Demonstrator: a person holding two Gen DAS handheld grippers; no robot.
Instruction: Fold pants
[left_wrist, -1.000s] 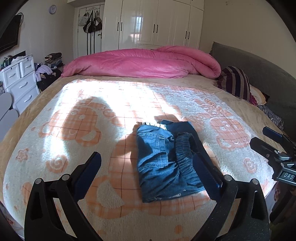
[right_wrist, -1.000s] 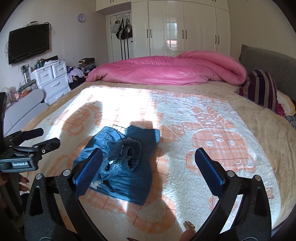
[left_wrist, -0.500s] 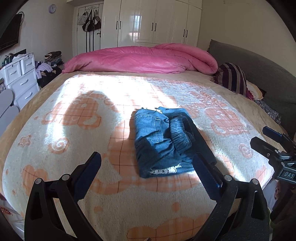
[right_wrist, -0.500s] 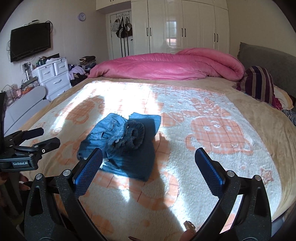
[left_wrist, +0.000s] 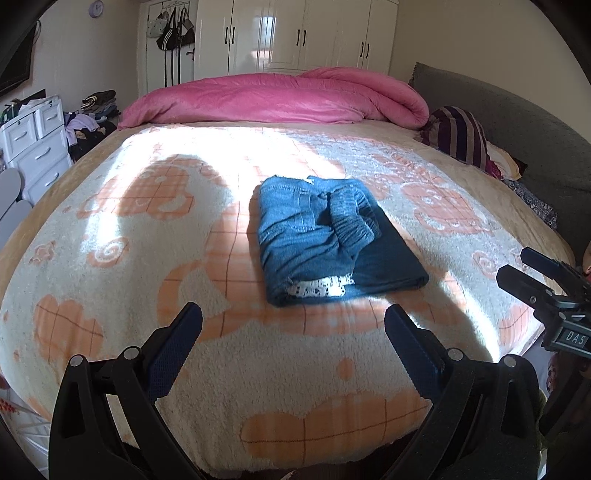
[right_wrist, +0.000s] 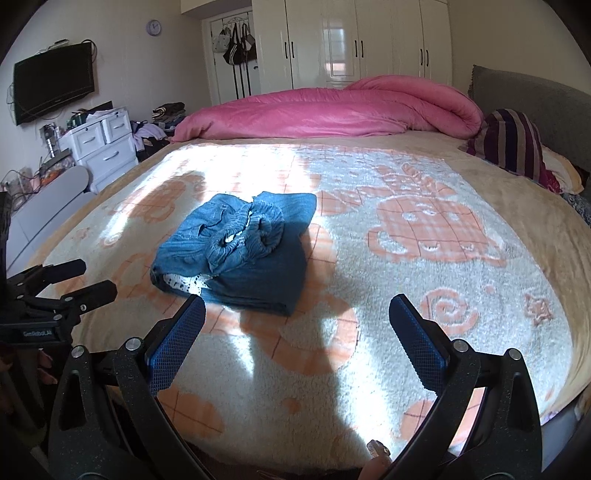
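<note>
Folded blue pants (left_wrist: 332, 236) lying mid-bed on the cream-and-orange blanket (left_wrist: 129, 229), white lace trim showing at the near edge. Left gripper (left_wrist: 293, 328) and right gripper (right_wrist: 297, 317) both spread wide, empty, hovering near the foot edge, clear of the cloth. Pink duvet (right_wrist: 332, 107) bunched beyond.

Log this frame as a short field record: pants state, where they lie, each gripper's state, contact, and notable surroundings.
pants: blue denim pants folded into a compact bundle, white lace trim showing at the near edge
surface: patterned cream-and-orange blanket on a bed
left gripper: open, empty, clear of the pants
right gripper: open, empty, clear of the pants
contact: none
surroundings: pink duvet at the far end, striped pillow beyond the pants on the right
</note>
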